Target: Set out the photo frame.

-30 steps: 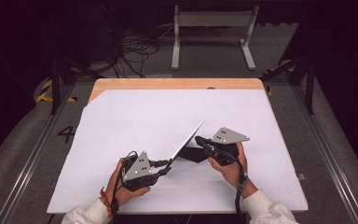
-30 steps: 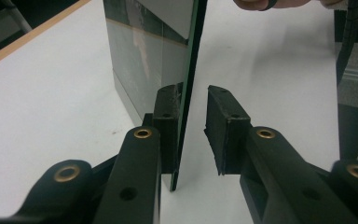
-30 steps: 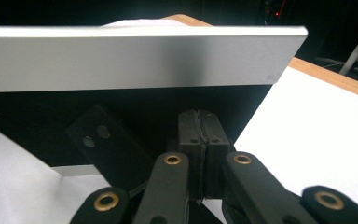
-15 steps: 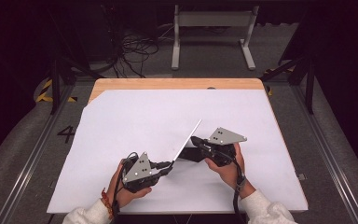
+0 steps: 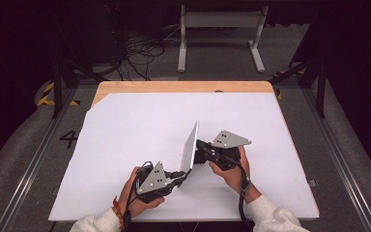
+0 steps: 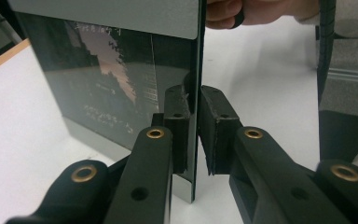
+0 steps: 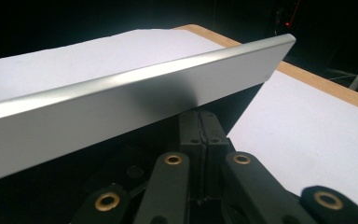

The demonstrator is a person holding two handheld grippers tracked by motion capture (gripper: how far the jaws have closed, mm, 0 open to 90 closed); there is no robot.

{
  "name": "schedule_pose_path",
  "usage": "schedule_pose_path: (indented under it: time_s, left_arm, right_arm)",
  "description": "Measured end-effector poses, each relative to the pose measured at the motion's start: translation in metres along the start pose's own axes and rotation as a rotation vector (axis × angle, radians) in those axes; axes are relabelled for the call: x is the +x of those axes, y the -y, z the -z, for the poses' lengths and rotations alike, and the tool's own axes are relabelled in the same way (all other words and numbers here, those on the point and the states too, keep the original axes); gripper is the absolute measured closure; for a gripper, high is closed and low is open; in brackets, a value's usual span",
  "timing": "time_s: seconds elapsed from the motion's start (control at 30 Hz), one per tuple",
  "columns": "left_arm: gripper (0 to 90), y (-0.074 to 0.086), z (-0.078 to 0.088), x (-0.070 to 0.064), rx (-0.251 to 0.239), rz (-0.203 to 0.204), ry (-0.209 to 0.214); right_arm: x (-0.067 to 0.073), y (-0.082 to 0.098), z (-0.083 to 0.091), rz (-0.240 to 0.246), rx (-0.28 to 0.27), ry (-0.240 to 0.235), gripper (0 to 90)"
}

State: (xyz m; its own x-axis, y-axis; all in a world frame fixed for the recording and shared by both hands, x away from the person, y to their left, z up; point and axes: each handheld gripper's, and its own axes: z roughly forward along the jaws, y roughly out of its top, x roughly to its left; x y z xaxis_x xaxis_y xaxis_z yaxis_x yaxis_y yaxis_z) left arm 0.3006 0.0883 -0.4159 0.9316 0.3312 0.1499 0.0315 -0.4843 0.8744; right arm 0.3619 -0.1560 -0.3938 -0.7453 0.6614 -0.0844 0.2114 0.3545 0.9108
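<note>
Swung up steeper than a second ago: thin silver panel (image 5: pixel 190 147), then slanting low across the white sheet, now standing close to upright on its near corner, with the right claw (image 5: pixel 202 145) drawn in closer to the left claw (image 5: pixel 183 175). Nearest, at the bottom edge of the high view, two pale sleeves and the left hand (image 5: pixel 134 199) and right hand (image 5: pixel 232 171), each wrapped round a claw body with a grey three-cornered plate on top. Left claw (image 6: pixel 198 135) just been closing, now pinching the panel's lower edge, one black pad on the glossy dark face (image 6: pixel 121 84) and the other against the back. Just beyond, right claw (image 7: pixel 199 135) pressed together, tips up against the dark part under the panel's silver back (image 7: pixel 121 107); cannot tell whether anything thin sits between those pads. Panel itself roughly mid-counter, a little toward the near side, between the two claws, top corner pointing away from the person. Underneath, white sheet (image 5: pixel 125 130) covering nearly the whole counter (image 5: pixel 174 87), bare wood showing along the far edge. Farther off on the grey floor, a tangle of dark cables (image 5: pixel 140 48) and a white stand (image 5: pixel 220 21).
</note>
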Motion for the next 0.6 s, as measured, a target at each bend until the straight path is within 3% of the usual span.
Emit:
schedule_pose_path:
  time_s: [0.27, 0.6]
  left_arm:
    - [82.0, -0.0026, -0.0049, -0.0032, 0.009, -0.02, -0.026]
    - [82.3, -0.0012, -0.0068, -0.0029, 0.037, -0.046, -0.021]
  right_arm:
    - [0.0013, -0.0003, -0.0047, 0.004, -0.004, 0.012, 90.0]
    - [0.0036, -0.0017, 0.0024, 0.034, -0.017, 0.035, 89.6]
